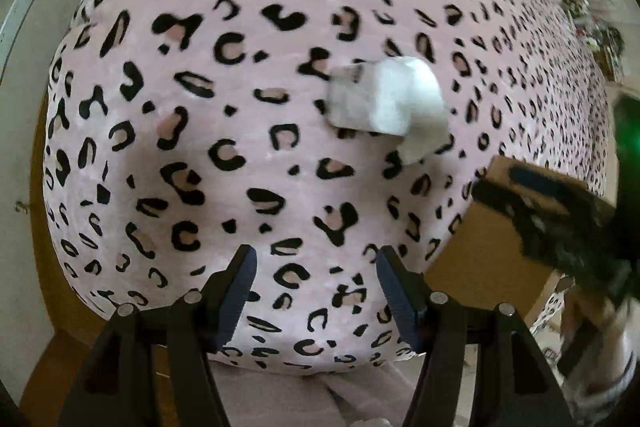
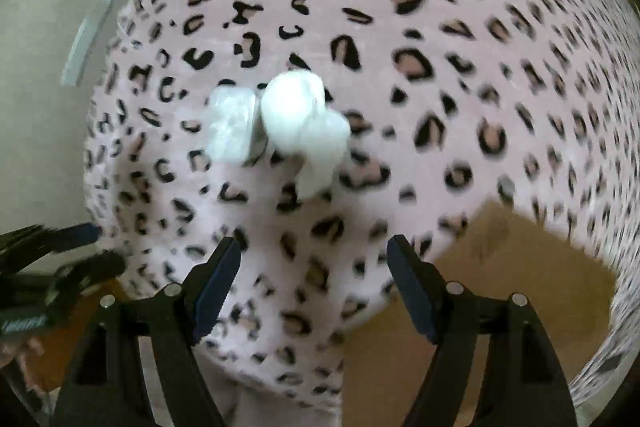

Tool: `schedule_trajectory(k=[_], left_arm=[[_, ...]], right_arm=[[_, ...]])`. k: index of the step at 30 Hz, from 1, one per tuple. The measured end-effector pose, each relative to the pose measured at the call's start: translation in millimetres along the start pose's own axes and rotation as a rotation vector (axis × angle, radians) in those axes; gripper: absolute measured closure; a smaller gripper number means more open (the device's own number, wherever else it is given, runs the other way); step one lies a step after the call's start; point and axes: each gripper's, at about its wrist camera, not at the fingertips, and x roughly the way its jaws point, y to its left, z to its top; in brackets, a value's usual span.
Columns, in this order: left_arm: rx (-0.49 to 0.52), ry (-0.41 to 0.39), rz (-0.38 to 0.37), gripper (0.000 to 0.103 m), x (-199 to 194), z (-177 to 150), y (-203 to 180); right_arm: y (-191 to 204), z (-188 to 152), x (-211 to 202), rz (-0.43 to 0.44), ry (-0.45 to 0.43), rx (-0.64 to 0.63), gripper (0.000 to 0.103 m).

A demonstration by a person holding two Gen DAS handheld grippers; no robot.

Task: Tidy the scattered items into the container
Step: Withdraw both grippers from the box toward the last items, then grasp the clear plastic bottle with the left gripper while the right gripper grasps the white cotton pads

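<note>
Now my left tongs [image 1: 312, 291] parted, nothing between them, above leopard-print blanket [image 1: 200, 107]. My right tongs [image 2: 314, 279] likewise spread and empty. White packets [image 1: 386, 103] lie together on blanket, well ahead of both tongs. Cardboard box [image 1: 488, 247] sits on blanket at right, near packets.

Two white items lie touching on the pink leopard-print blanket [image 1: 240, 131]: a clear-wrapped packet [image 1: 354, 98] on the left, a crumpled soft white wad [image 1: 416, 107] on its right. Both blurred. Brown cardboard box [image 1: 488, 251] sits near right, open top, apart from them.
</note>
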Motion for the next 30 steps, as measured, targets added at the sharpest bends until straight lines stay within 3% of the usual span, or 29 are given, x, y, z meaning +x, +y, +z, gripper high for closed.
schedule_trajectory(k=[6, 10, 14, 16, 18, 21, 25, 30], left_arm=[[-0.066, 0.022, -0.009, 0.039, 10.4, 16.5, 19.9], [-0.089, 0.027, -0.014, 0.039, 14.8, 30.7, 26.0], [-0.108, 0.034, -0.027, 0.039, 21.7, 50.4, 26.1], [-0.113, 0.037, -0.034, 0.039, 25.1, 60.3, 23.2], [-0.109, 0.034, -0.04, 0.039, 27.3, 70.5, 18.0], [-0.079, 0.031, -0.041, 0.037, 32.0, 87.0, 2.4], [0.011, 0.051, -0.026, 0.034, 47.4, 106.2, -30.8], [0.138, 0.057, 0.056, 0.033, 72.1, 115.5, -70.8]], right_arm=[[8.4, 59.9, 44.1, -0.024, 0.08, -0.083, 0.026], [8.0, 75.5, 75.4, -0.016, 0.157, -0.102, 0.026], [6.2, 67.5, 102.4, 0.052, 0.255, -0.088, 0.028], [4.0, 56.6, 107.1, 0.062, 0.248, -0.081, 0.038], [1.1, 48.1, 103.6, 0.086, 0.227, -0.069, 0.054], [-7.6, 37.0, 92.7, 0.122, 0.2, -0.025, 0.062], [-26.0, 24.2, 73.0, 0.155, 0.175, 0.061, 0.066], [-54.7, 9.1, 48.1, 0.207, 0.154, 0.2, 0.066]])
